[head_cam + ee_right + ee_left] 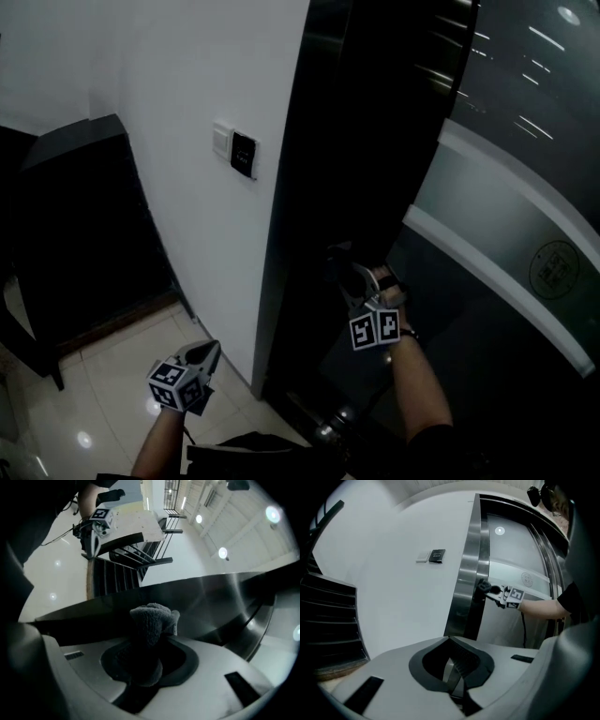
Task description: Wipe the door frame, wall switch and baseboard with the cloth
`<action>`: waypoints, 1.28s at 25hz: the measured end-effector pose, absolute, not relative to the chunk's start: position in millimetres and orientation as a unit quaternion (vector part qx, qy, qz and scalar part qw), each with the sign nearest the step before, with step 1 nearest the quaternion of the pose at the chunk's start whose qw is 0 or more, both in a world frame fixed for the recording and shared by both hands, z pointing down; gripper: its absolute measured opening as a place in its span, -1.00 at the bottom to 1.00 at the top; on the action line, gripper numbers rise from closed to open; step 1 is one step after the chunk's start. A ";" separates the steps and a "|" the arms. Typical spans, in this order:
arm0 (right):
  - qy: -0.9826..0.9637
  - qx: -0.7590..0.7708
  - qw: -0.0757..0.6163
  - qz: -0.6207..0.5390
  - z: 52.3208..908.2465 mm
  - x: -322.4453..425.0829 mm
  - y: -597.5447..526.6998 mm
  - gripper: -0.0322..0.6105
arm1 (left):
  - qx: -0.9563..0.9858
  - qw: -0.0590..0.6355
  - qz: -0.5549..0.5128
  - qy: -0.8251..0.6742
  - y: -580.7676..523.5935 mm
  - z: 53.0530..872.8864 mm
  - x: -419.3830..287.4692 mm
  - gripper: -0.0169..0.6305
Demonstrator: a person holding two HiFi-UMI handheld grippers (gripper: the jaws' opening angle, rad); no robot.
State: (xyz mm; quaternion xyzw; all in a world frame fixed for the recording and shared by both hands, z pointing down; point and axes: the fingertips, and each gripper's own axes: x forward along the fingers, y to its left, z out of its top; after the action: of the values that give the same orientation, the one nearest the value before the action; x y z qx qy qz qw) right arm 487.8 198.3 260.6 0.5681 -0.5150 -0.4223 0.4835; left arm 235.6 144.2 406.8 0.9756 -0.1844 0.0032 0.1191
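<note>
My right gripper [349, 274] is shut on a dark grey cloth [151, 623] and holds it against the dark metal door frame [305, 187], about halfway up. From the left gripper view the same gripper [485, 588] shows at the frame's [469, 569] inner edge. The wall switch [244, 154], a black panel beside a small white plate [222, 141], sits on the white wall left of the frame. My left gripper [208, 356] hangs low near the floor, away from the wall, with its jaws together and nothing held [454, 670].
A frosted glass door [506, 234] with a round emblem stands right of the frame. A dark slatted panel [84, 225] fills the left, with a brownish strip [122, 321] at its foot. The floor is pale glossy tile [103, 394].
</note>
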 end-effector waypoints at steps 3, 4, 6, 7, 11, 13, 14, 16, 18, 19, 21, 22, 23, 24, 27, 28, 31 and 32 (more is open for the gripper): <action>-0.453 0.593 0.474 -0.467 167.8 506.9 194.8 -0.61 | 0.976 0.120 -0.004 -0.184 142.1 402.3 237.1 -0.94; -0.437 0.603 0.467 -0.476 139.5 512.6 192.2 -0.61 | 0.976 0.120 -0.007 -0.184 140.6 400.8 236.9 -0.94; -0.415 0.624 0.453 -0.482 93.3 522.2 186.2 -0.61 | 0.975 0.119 -0.015 -0.188 137.8 396.2 234.5 -0.94; -0.410 0.632 0.447 -0.482 76.9 525.4 182.8 -0.61 | 0.974 0.119 -0.019 -0.191 136.4 394.2 232.3 -0.94; -0.414 0.639 0.438 -0.478 56.0 528.3 169.9 -0.61 | 0.972 0.125 -0.025 -0.200 131.1 397.0 221.2 -0.94; -0.419 0.635 0.437 -0.479 64.2 527.2 168.6 -0.61 | 0.970 0.130 -0.023 -0.203 129.3 402.8 216.1 -0.94; -0.422 0.632 0.440 -0.478 71.9 526.4 168.3 -0.61 | 0.970 0.131 -0.019 -0.204 129.0 405.6 214.4 -0.94; -0.427 0.624 0.450 -0.475 90.7 525.4 167.0 -0.61 | 0.970 0.129 -0.013 -0.206 130.0 407.2 214.1 -0.94; -0.433 0.620 0.456 -0.469 108.5 526.1 166.0 -0.61 | 0.971 0.126 -0.006 -0.203 132.7 407.2 215.8 -0.94; -0.436 0.620 0.458 -0.465 116.2 526.5 166.0 -0.61 | 0.972 0.124 -0.002 -0.201 134.3 407.2 217.0 -0.94; -0.441 0.616 0.464 -0.459 130.0 527.6 166.1 -0.61 | 0.974 0.121 -0.003 -0.194 137.4 406.0 220.1 -0.94; -0.444 0.614 0.467 -0.456 136.8 528.3 166.2 -0.61 | 0.974 0.119 -0.004 -0.191 138.8 405.0 221.6 -0.94; -0.447 0.612 0.471 -0.452 144.0 529.3 166.3 -0.61 | 0.975 0.118 -0.004 -0.190 140.1 404.1 222.8 -0.94; -0.451 0.609 0.474 -0.447 151.4 530.4 166.3 -0.61 | 0.975 0.118 -0.003 -0.190 141.4 403.6 223.5 -0.94; -0.463 0.609 0.478 -0.432 173.0 533.3 165.6 -0.61 | 0.975 0.117 0.003 -0.190 143.8 403.9 223.4 -0.94; -0.465 0.611 0.477 -0.428 178.8 533.8 165.4 -0.61 | 0.975 0.116 0.004 -0.190 144.4 404.5 223.3 -0.94; -0.470 0.619 0.470 -0.419 192.2 533.4 165.3 -0.61 | 0.975 0.116 0.007 -0.188 146.3 406.9 223.0 -0.94; -0.473 0.620 0.469 -0.416 196.8 532.8 165.4 -0.61 | 0.975 0.117 0.010 -0.188 146.6 408.3 222.6 -0.94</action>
State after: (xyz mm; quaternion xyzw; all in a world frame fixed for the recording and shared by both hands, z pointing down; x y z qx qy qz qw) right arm 532.8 165.4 196.8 0.6200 -0.4727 -0.4155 0.4685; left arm 222.6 146.6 408.3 0.9751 -0.1883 0.0096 0.1166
